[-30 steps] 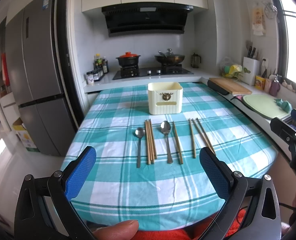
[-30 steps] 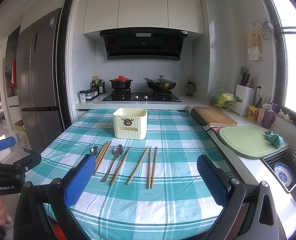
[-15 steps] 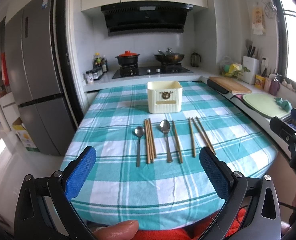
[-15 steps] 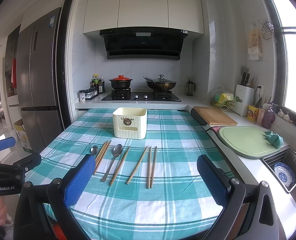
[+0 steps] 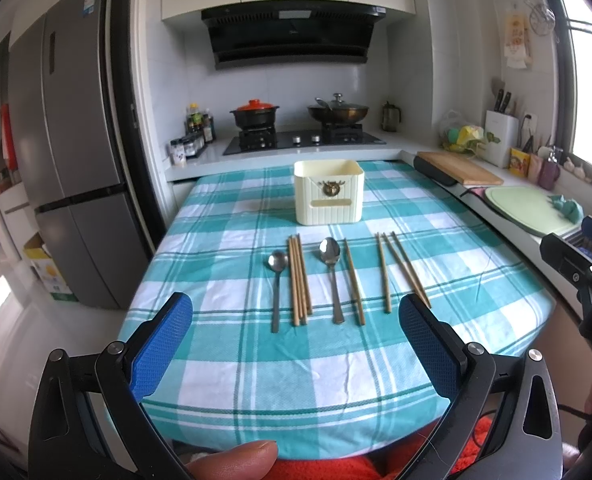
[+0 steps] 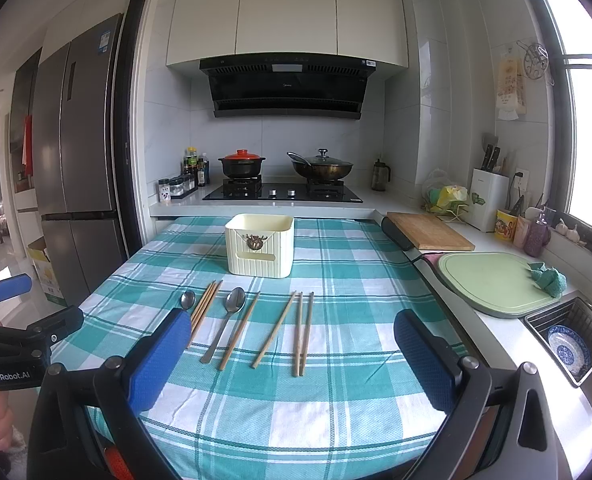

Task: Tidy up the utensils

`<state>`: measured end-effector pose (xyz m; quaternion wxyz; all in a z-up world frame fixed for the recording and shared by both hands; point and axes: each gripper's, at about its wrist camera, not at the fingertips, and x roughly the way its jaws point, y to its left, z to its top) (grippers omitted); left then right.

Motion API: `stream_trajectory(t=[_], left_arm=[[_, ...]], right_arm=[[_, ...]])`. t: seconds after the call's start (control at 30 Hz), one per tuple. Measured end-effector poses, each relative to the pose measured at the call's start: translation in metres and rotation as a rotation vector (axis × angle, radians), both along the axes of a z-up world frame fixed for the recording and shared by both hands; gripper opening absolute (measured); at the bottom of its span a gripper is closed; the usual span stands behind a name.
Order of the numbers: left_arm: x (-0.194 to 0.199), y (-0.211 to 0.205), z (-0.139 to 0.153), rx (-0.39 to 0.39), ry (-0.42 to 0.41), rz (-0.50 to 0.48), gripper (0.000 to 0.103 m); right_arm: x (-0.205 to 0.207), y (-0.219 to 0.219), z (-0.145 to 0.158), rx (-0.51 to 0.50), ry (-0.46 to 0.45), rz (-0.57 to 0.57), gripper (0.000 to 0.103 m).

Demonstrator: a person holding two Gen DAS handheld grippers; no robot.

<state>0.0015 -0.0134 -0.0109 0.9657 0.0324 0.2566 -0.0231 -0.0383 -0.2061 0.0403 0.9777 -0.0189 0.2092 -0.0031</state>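
Both the left gripper (image 5: pixel 296 344) and right gripper (image 6: pixel 292 356) hover with fingers spread wide, empty; wooden chopsticks (image 5: pixel 299 280) and steel spoons (image 5: pixel 331 276) lie at 6 o'clock of the cream ribbed plastic holder (image 5: pixel 329 192) on the teal-checked worktop (image 5: pixel 232 360).

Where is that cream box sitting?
The cream box stands upright mid-table on the checked cloth, just beyond the row of spoons and chopsticks, nearer the stove.

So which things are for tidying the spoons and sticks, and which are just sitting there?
For the job:
spoons
chopsticks
cream box
left claw, open
right claw, open

Just there:
pots
wooden board
green board
knife block
fridge
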Motion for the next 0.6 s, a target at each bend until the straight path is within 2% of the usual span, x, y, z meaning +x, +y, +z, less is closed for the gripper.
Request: stream_trajectory(t=[0.6], left_arm=[[0.0005,-0.0004,-0.001,0.0,0.004,-0.001,0.103]], right_arm=[[-0.0001,-0.0002,-0.0002,-0.002,-0.001,-0.001,0.103]])
